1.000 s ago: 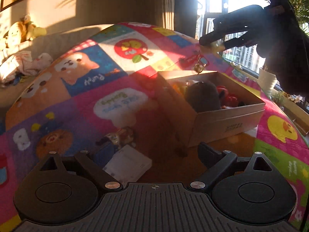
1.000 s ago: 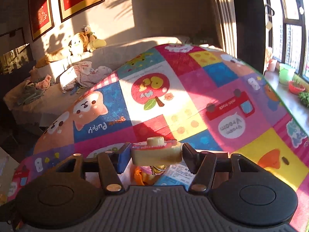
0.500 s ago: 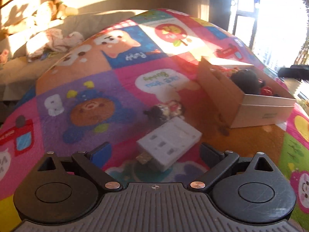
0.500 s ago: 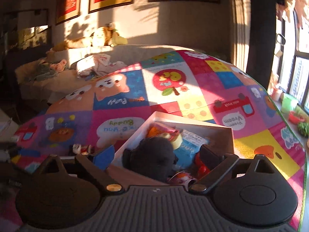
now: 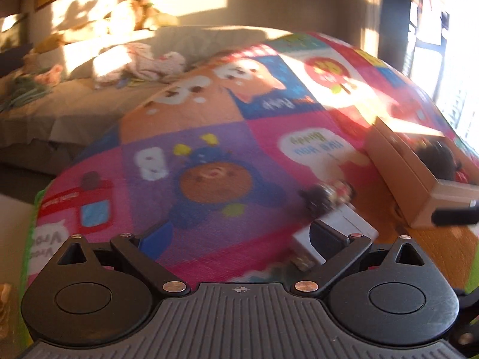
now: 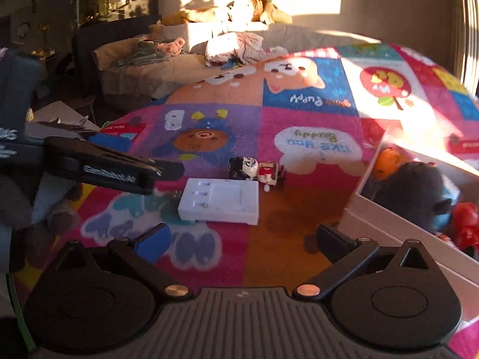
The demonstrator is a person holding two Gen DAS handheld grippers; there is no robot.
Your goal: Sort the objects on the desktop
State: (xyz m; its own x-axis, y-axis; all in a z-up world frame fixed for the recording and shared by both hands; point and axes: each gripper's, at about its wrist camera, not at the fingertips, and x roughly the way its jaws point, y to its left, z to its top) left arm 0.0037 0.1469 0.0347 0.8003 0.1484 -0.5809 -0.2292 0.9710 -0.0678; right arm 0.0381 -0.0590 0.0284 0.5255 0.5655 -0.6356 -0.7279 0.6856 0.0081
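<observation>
A white charger block [image 6: 221,200] lies flat on the colourful play mat, with two small toy figures [image 6: 257,172] just behind it. My right gripper [image 6: 242,239] hovers in front of the charger, its jaws opening wide, nothing between them. My left gripper [image 6: 119,173] reaches in from the left, its tip beside the charger's left end. In the left wrist view, the left gripper [image 5: 239,236] is open and empty. The charger [image 5: 344,224] sits partly behind its right finger, the figures [image 5: 329,193] beyond. An open cardboard box [image 6: 389,227] on the right holds a dark plush [image 6: 419,191] and red toys.
The mat [image 6: 299,239] covers a table; its left edge drops off near papers [image 6: 60,119]. A sofa [image 6: 179,59] with clothes and plush toys stands behind. The box [image 5: 413,173] sits right in the left wrist view, a window behind it.
My right gripper let go of the cream toy over the box, opened, and swung left and down toward the charger. My left gripper slid left, so the charger now lies at its right finger.
</observation>
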